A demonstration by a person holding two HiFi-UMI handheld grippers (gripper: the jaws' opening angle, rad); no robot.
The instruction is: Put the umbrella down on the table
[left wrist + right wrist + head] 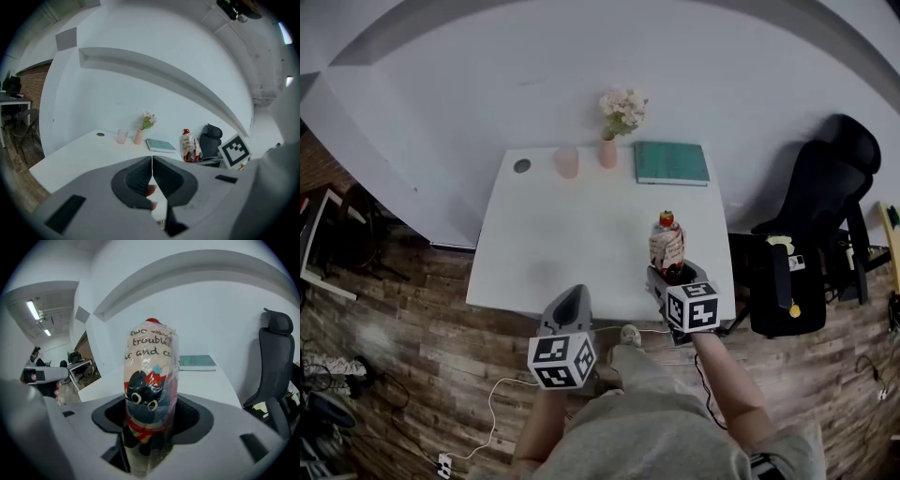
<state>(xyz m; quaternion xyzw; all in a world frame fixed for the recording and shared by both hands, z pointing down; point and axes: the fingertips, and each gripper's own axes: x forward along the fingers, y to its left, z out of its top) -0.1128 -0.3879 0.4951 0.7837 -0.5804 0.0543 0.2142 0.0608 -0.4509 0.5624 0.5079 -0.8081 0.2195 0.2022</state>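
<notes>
Right gripper (pixel 671 276) clenched on the umbrella (pixel 150 394), jaws pressed on both sides of its lower part. Umbrella folded, upright, in a clear plastic sleeve, red cap on top. It is at the near right corner of the table (pixel 581 234); can't tell if its bottom touches the tabletop. Print on the umbrella: black cartoon cat with round eyes and a red scarf. Cursive writing above it is partly readable: "two wa", "trouble", "c and c", the rest wraps out of sight.

Left gripper (pixel 152 164) has its jaws pressed together with nothing between them. It hangs just off the table's near edge, over the wood floor (pixel 394 328), left of the umbrella and apart from it.

White cable (pixel 492 405) lies on the floor below the table's near edge.

Table middle is bare white, with nothing standing between the umbrella and the far edge.

Along the table's far edge, left to right:
- small dark round hole (pixel 522 166)
- pink cup (pixel 567 161)
- pink vase (pixel 608 153) with pale flowers (pixel 622 110)
- teal book (pixel 671 163) lying flat, cover text not readable

Black office chair (pixel 811 234) stands just beside the table's right side.
</notes>
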